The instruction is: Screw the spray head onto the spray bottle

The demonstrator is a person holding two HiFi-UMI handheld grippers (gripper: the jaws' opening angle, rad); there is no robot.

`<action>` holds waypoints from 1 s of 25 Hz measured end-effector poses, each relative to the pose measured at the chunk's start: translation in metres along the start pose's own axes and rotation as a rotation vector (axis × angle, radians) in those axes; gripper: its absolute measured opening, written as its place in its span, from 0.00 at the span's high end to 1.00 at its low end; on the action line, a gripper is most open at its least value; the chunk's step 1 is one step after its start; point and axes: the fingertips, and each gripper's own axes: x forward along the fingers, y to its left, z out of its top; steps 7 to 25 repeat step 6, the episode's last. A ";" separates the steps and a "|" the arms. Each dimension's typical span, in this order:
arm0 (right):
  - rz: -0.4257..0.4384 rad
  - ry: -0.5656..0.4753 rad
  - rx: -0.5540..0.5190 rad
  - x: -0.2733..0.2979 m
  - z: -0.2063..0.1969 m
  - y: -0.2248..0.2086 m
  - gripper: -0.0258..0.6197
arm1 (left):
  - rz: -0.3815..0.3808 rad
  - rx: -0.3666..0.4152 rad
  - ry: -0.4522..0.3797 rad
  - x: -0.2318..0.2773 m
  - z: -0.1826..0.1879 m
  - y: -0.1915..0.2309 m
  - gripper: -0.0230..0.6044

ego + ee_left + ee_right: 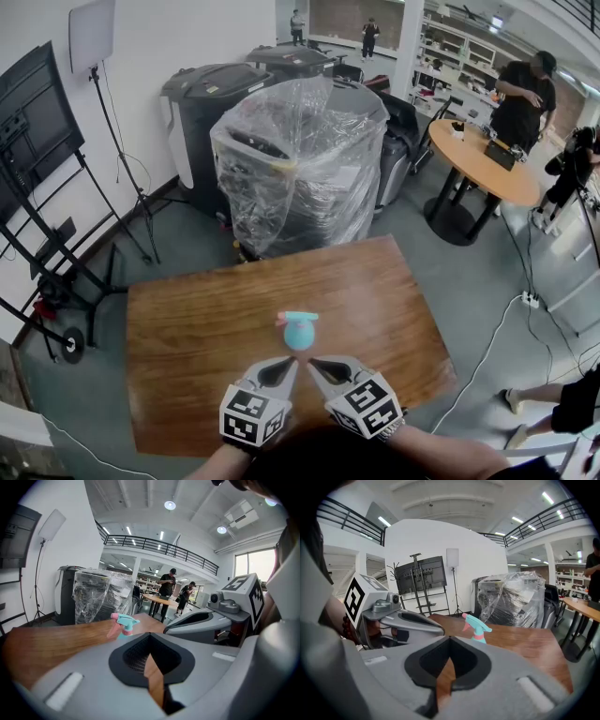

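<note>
left gripper (289,362) and right gripper (315,364) are closed and empty, just short of the spray bottle (300,336). its spray head (298,317) already sits on top, so what's left is probably tightening, which needs the jaws opened first.

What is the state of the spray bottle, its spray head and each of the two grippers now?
Light blue plastic spray bottle: upright on the brown wooden table, not held.
Teal and pink spray head: on top of the bottle; tightness cannot be told.
Left gripper: shut, empty, near the bottle.
Right gripper: shut, empty, near the bottle.
</note>
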 end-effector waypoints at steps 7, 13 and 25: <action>0.001 0.001 0.003 -0.001 -0.002 -0.001 0.97 | 0.004 -0.003 0.002 0.001 -0.002 -0.002 0.94; 0.001 0.001 0.003 -0.001 -0.002 -0.001 0.97 | 0.004 -0.003 0.002 0.001 -0.002 -0.002 0.94; 0.001 0.001 0.003 -0.001 -0.002 -0.001 0.97 | 0.004 -0.003 0.002 0.001 -0.002 -0.002 0.94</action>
